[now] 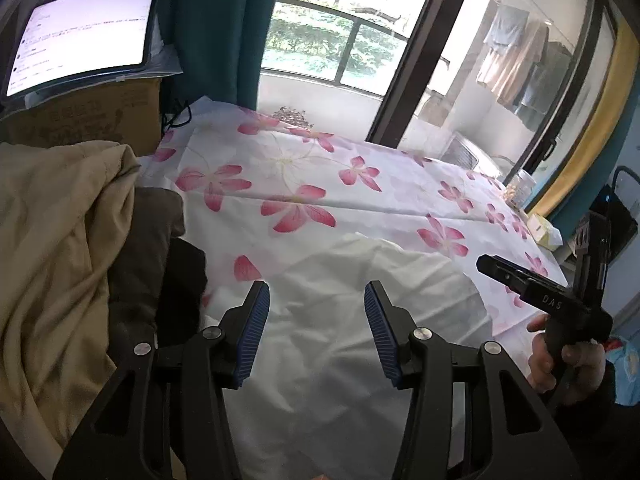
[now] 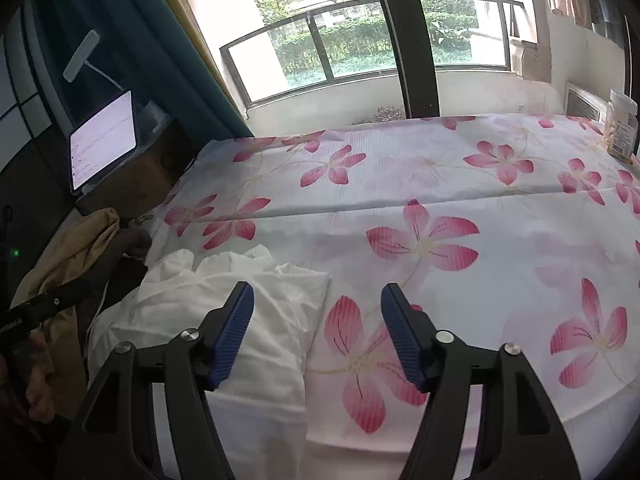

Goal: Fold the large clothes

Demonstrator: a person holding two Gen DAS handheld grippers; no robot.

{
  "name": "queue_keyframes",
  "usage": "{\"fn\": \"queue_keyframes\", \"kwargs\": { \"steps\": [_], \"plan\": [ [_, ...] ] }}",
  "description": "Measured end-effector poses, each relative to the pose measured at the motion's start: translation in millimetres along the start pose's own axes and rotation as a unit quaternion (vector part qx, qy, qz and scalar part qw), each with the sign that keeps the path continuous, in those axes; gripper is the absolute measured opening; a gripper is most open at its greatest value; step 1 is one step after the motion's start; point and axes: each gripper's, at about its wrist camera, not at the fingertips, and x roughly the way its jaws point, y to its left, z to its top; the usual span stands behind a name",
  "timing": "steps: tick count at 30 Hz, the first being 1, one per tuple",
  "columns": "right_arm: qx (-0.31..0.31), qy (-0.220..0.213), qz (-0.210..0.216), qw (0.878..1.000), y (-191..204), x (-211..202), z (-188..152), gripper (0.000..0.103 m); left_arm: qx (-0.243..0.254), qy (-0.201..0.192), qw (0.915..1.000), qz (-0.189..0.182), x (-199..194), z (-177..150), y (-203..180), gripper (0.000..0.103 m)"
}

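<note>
A crumpled white garment lies at the near left of a table under a white cloth with pink flowers. My left gripper is open and empty, just above the garment. In the right wrist view the garment lies at lower left on the flowered cloth. My right gripper is open and empty, over the garment's right edge. The right gripper's body shows at the right of the left wrist view, held in a hand.
A pile of beige and dark brown clothes sits left of the white garment. A lit tablet stands on a cardboard box. A jar stands at the table's far right. Windows lie beyond.
</note>
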Motion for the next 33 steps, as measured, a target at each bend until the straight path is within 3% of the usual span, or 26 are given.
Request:
{"fn": "queue_keyframes", "kwargs": {
  "steps": [7,11,14,16,18,22,31,33],
  "plan": [
    [0.000,-0.008,0.006,1.000,1.2,-17.6,-8.9,0.081,-0.006,-0.005,0.9997,0.021,-8.4,-14.7,-12.8,0.053],
    [-0.005,-0.015,0.009,1.000,3.0,-27.6,-14.1,0.094,-0.028,-0.020,0.9990,0.028,-15.3,-24.8,-13.7,0.053],
    [-0.013,-0.019,0.004,1.000,4.5,-36.1,-18.7,0.096,-0.042,-0.044,0.9958,0.068,-21.6,-31.6,-15.1,0.053],
    [-0.014,-0.022,0.003,1.000,4.2,-42.5,-22.1,0.096,-0.043,-0.074,0.9907,0.105,-29.7,-36.6,-18.4,0.073],
    [-0.016,-0.028,-0.001,0.999,2.5,-49.8,-25.6,0.097,-0.032,-0.095,0.9869,0.127,-36.7,-40.9,-25.3,0.082],
    [-0.016,-0.035,-0.008,0.999,-3.0,-62.6,-32.7,0.097,0.014,-0.114,0.9808,0.158,-44.2,-49.5,-49.1,0.082],
    [-0.008,-0.058,-0.034,0.998,-23.3,-96.4,-46.3,0.098,0.023,-0.121,0.9898,0.072,-57.6,-60.3,-85.3,0.082],
    [-0.005,-0.066,-0.047,0.997,-29.8,-105.6,-48.3,0.098,0.025,-0.130,0.9876,0.085,-58.3,-61.3,-93.6,0.082]
  ]
}}
